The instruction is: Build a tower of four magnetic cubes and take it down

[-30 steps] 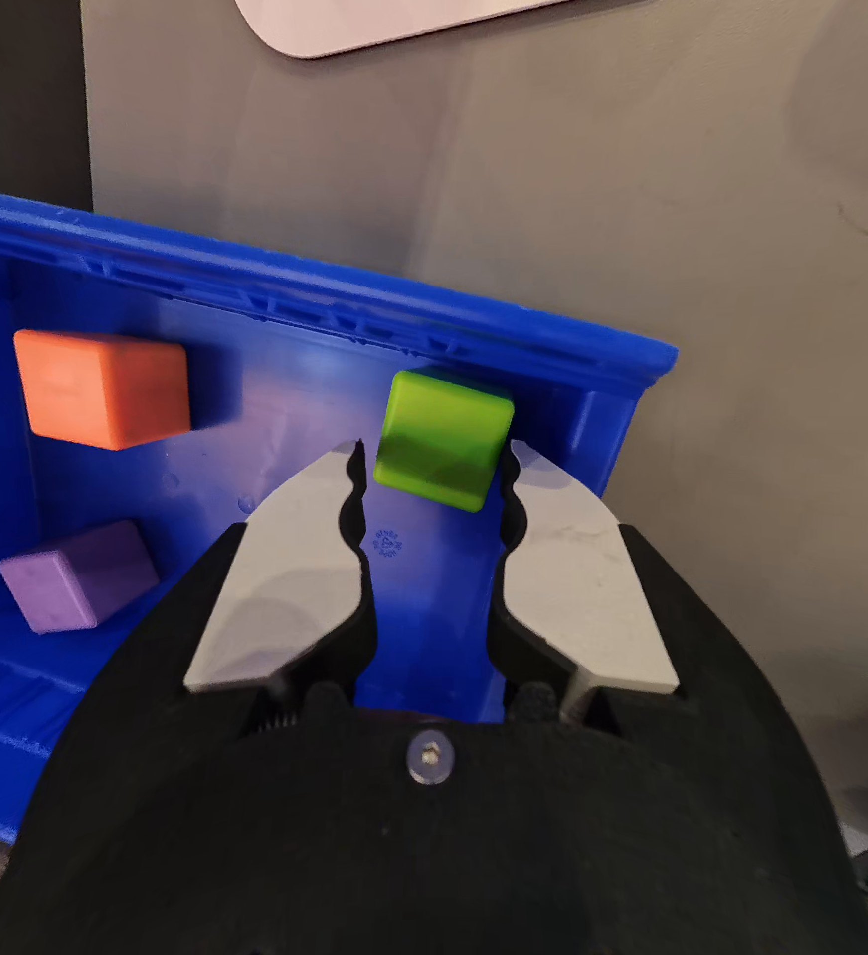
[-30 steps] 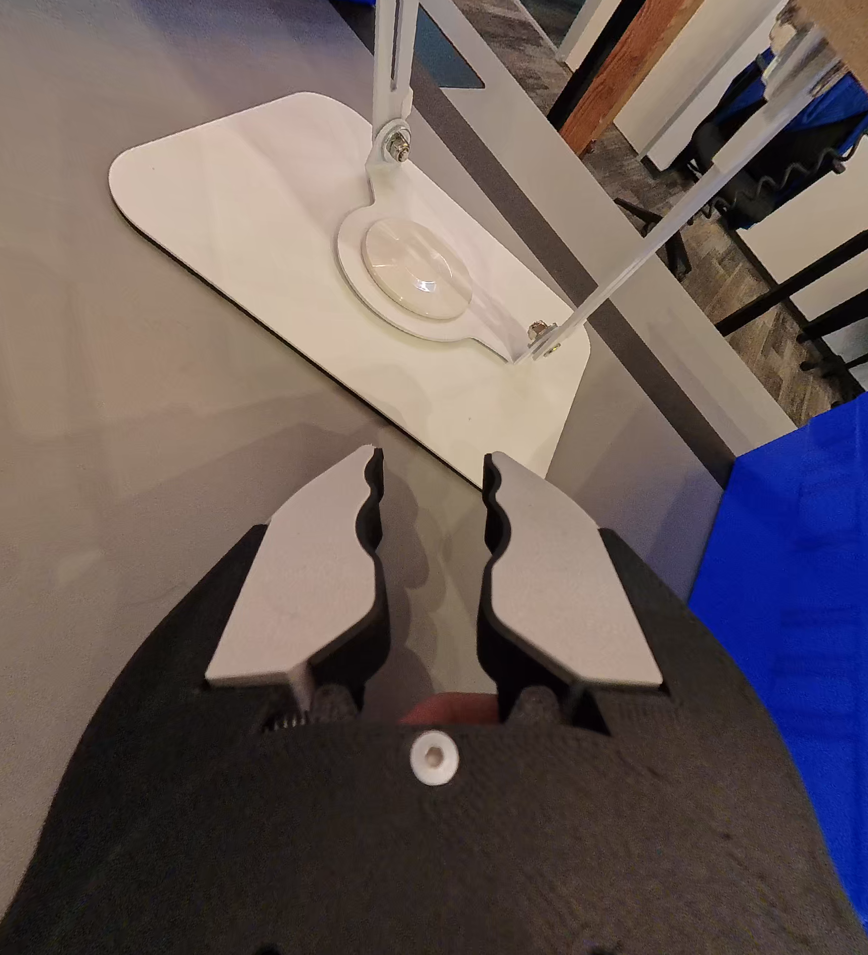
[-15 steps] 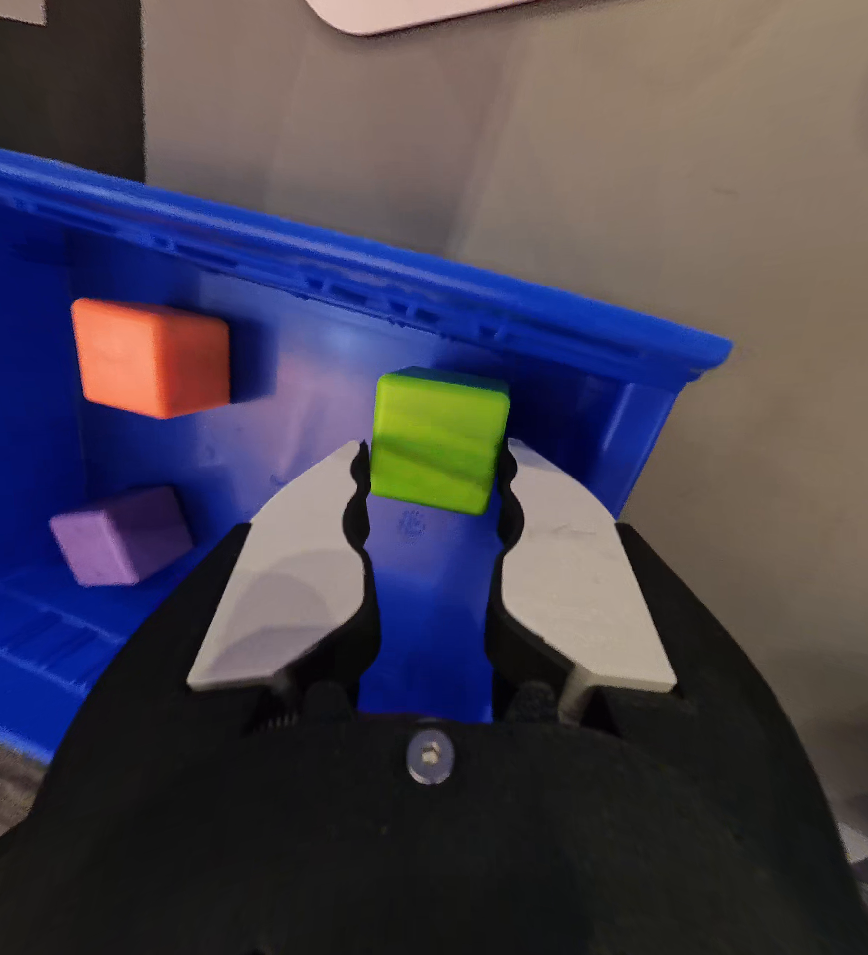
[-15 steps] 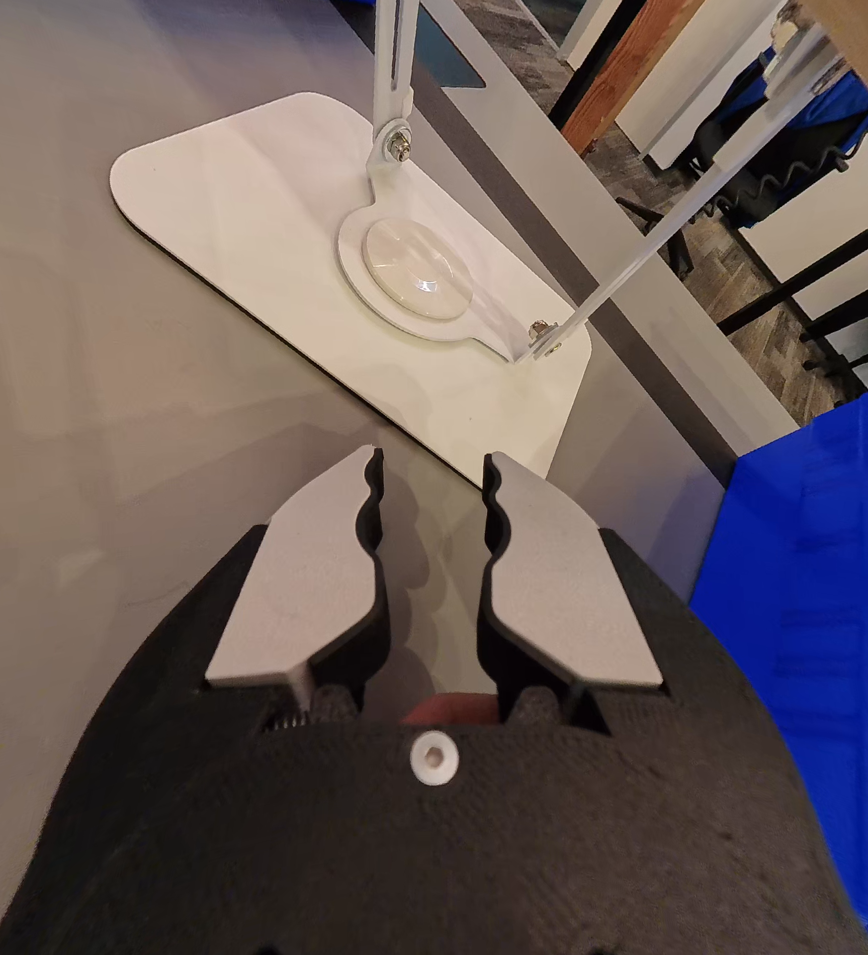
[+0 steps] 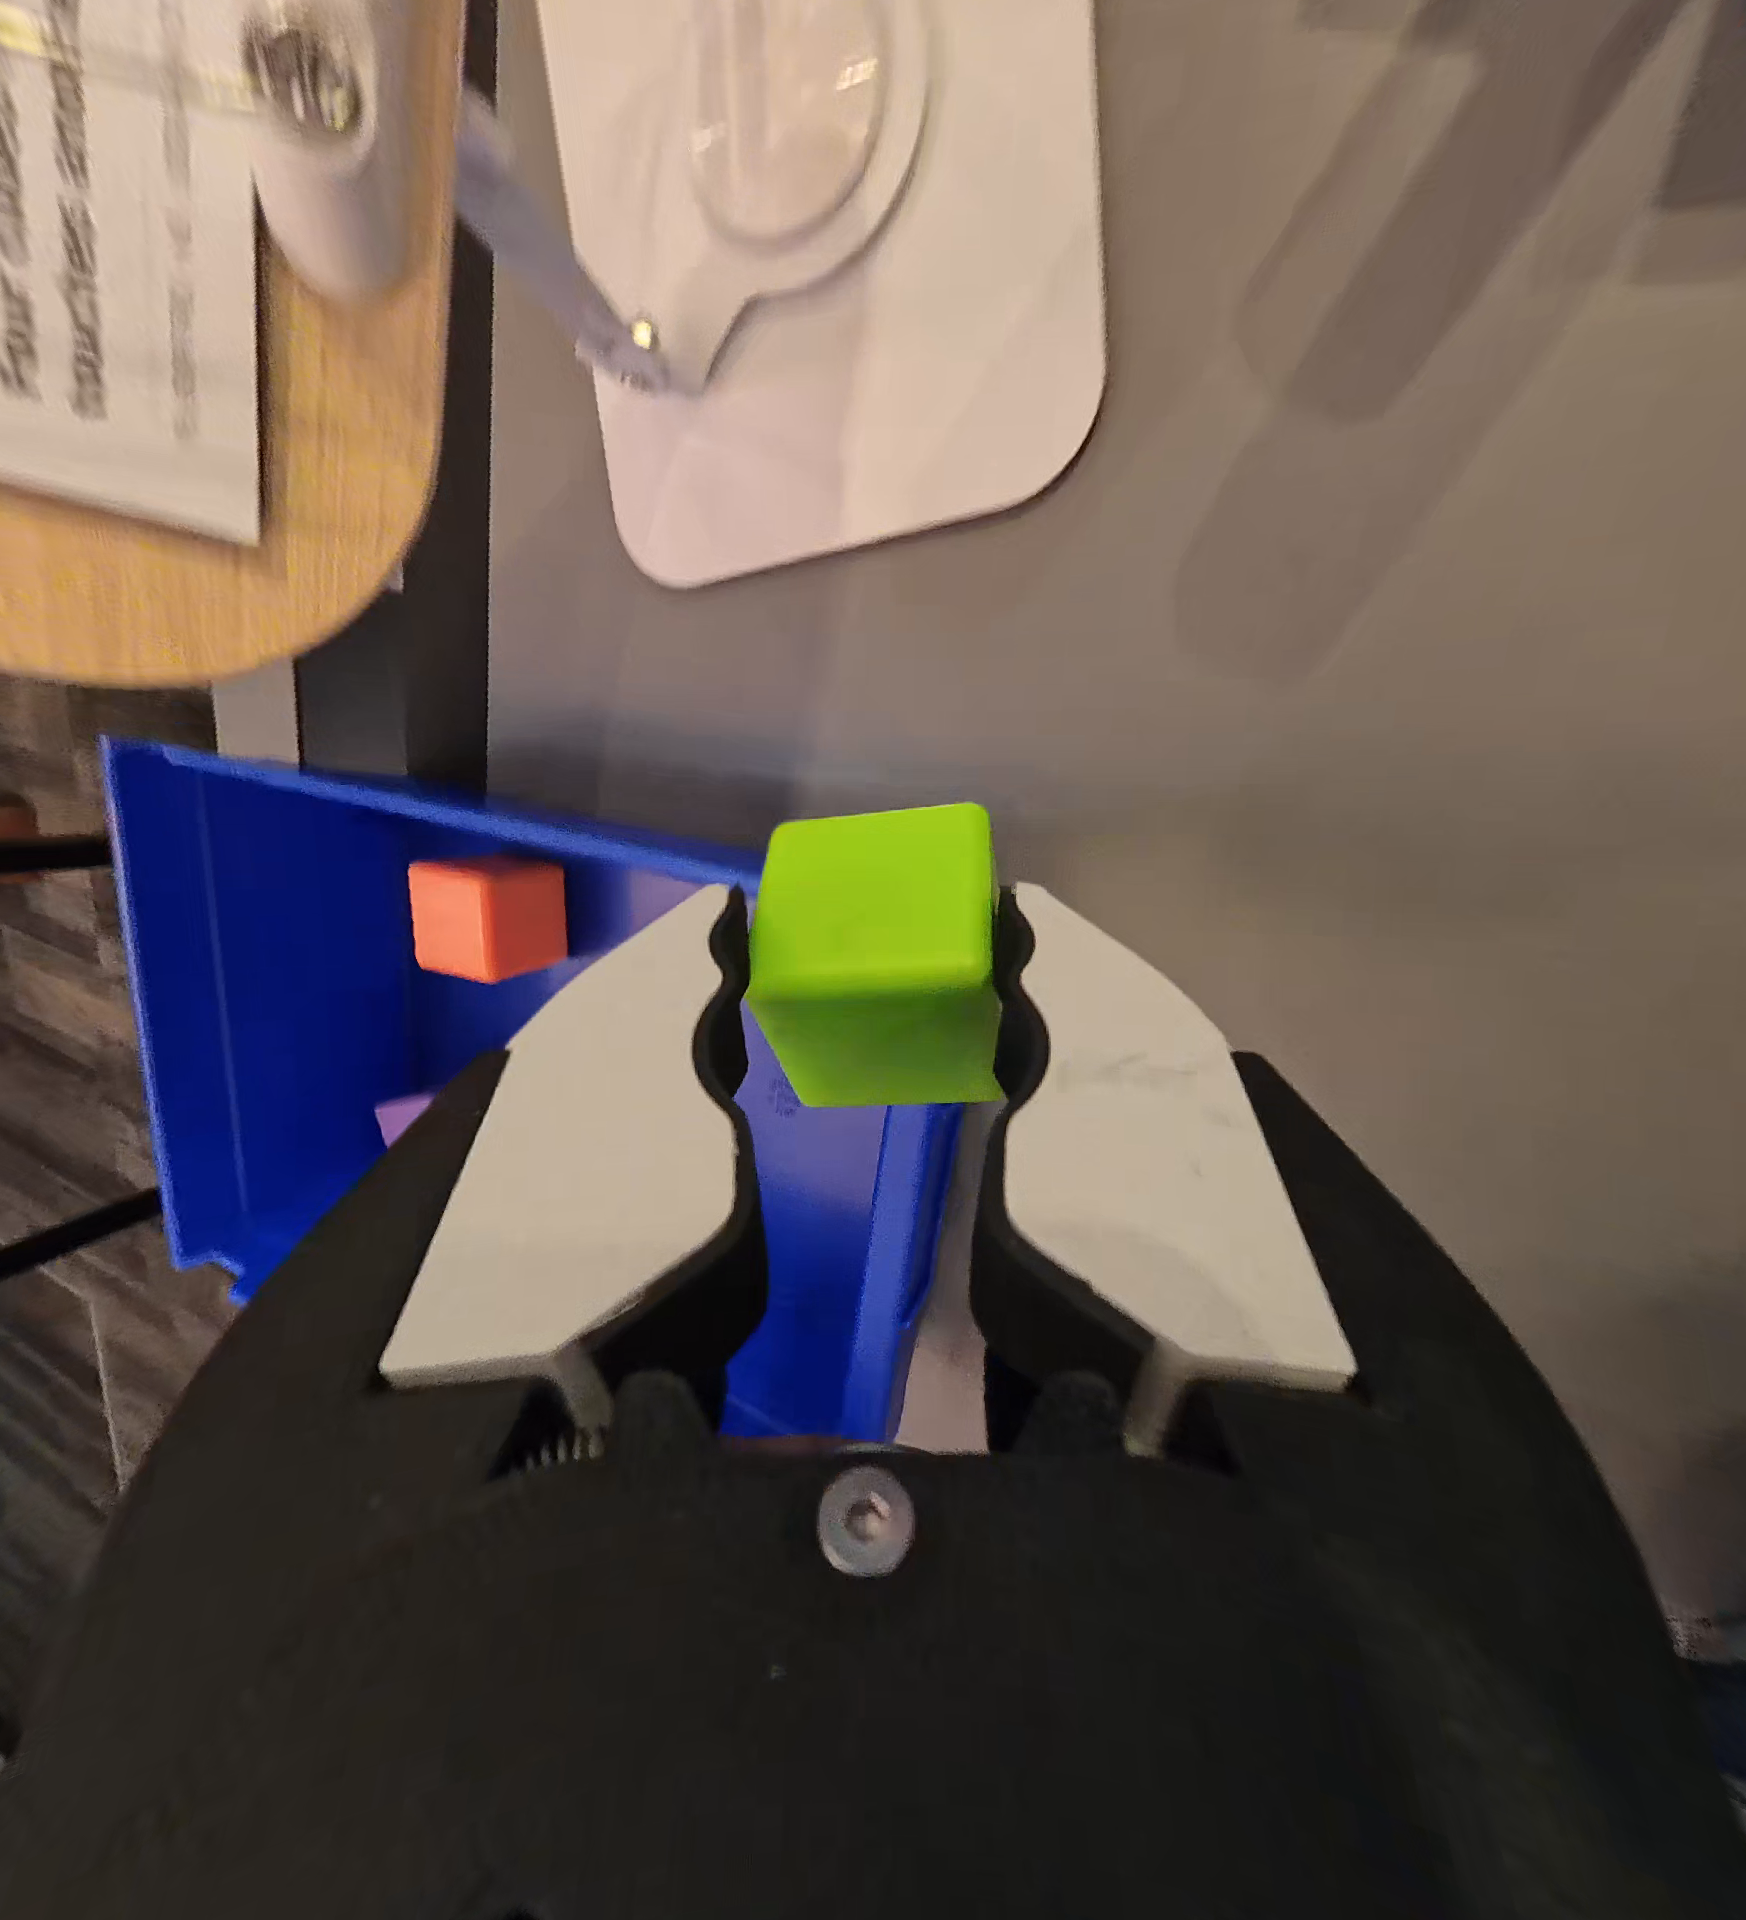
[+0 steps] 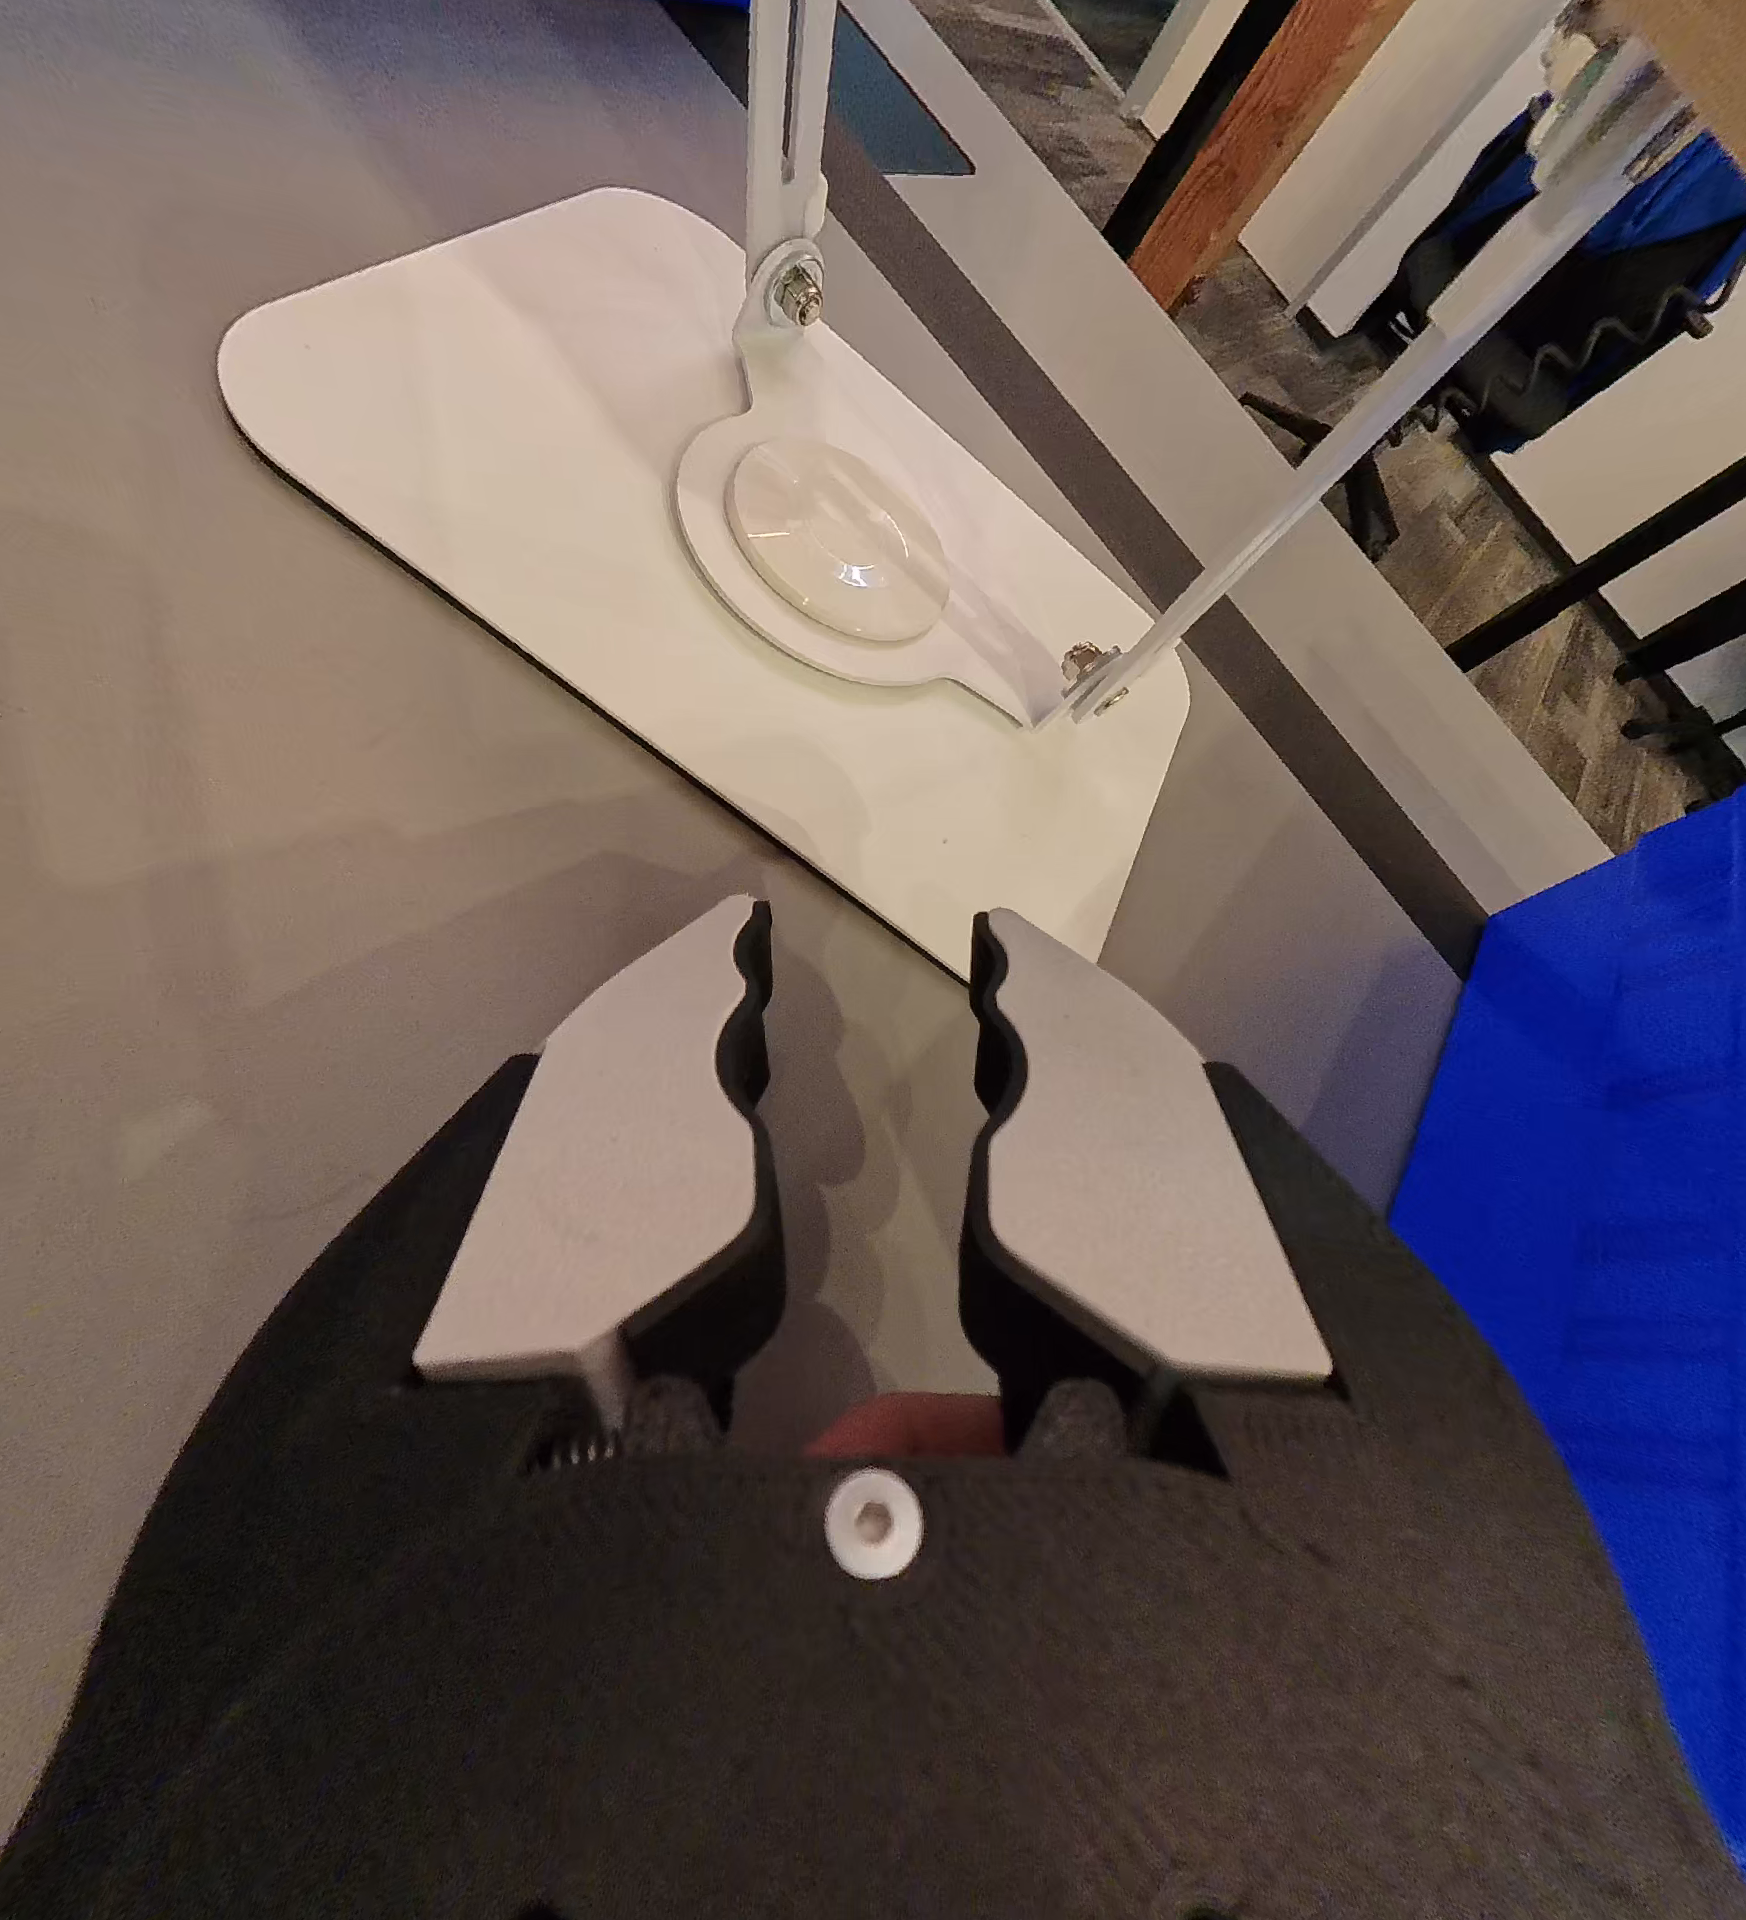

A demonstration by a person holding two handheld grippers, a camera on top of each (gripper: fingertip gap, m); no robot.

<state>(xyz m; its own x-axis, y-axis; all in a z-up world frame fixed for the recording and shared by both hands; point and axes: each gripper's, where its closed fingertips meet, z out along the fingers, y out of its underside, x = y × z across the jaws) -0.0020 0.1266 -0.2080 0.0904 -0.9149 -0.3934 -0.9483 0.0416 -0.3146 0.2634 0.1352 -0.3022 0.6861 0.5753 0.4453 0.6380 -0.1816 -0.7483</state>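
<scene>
In the left wrist view my left gripper (image 5: pixel 871 951) is shut on a green cube (image 5: pixel 874 951) and holds it in the air above the near edge of a blue bin (image 5: pixel 266 997). An orange cube (image 5: pixel 487 916) lies inside the bin, and a purple cube (image 5: pixel 399 1120) peeks out behind my left finger. In the right wrist view my right gripper (image 6: pixel 869 940) is open and empty over the grey table (image 6: pixel 225 831). A reddish thing (image 6: pixel 900 1423) shows at the base of its jaws; I cannot tell what it is.
A white stand base (image 6: pixel 578 499) with thin white arms sits on the table ahead of the right gripper; it also shows in the left wrist view (image 5: pixel 848 312). The blue bin's wall (image 6: pixel 1627 1195) is at the right. A wooden board (image 5: pixel 349 416) with a paper sheet is at the upper left. My right fingertips sit around 30 centimetres from my left ones.
My left gripper closed on the green cube and lifted it up out of the bin, which now looks smaller and farther off. The right gripper has not moved.
</scene>
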